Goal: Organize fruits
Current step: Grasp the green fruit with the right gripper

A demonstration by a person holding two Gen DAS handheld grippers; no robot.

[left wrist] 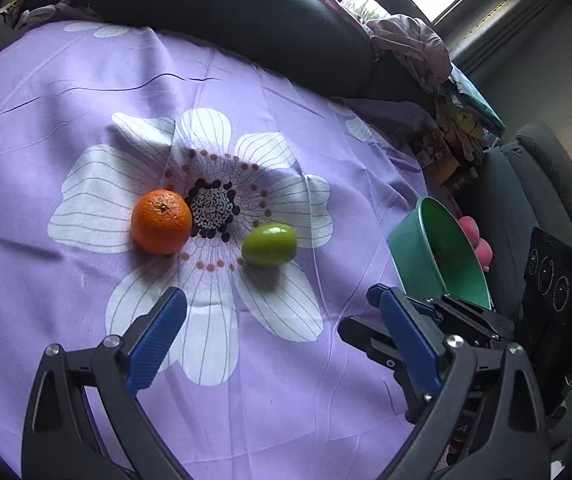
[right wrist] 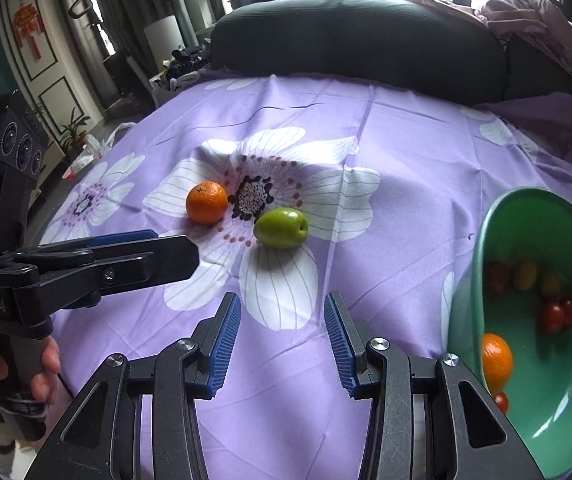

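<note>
Now we hold both tongs wide apart and empty above a worktop draped in a purple cloth with white flowers [right wrist: 406, 168]. Left tongs [left wrist: 281, 336] and right tongs [right wrist: 281, 344] each face the two loose fruits near the middle of the worktop. A round orange tangerine with dimpled peel [right wrist: 206, 202] sits just left of the printed flower's dark centre; a smooth, glossy green oval fruit [right wrist: 281, 227] lies near it, apart, toward the right edge. We judge the tangerine light and slightly yielding, best pinched across its widest girth; the green one looks firm and slippery, likely to roll, so across its short axis. A tilted green plastic bowl [right wrist: 526, 216] at the right edge already holds small red tomatoes and an orange fruit.
</note>
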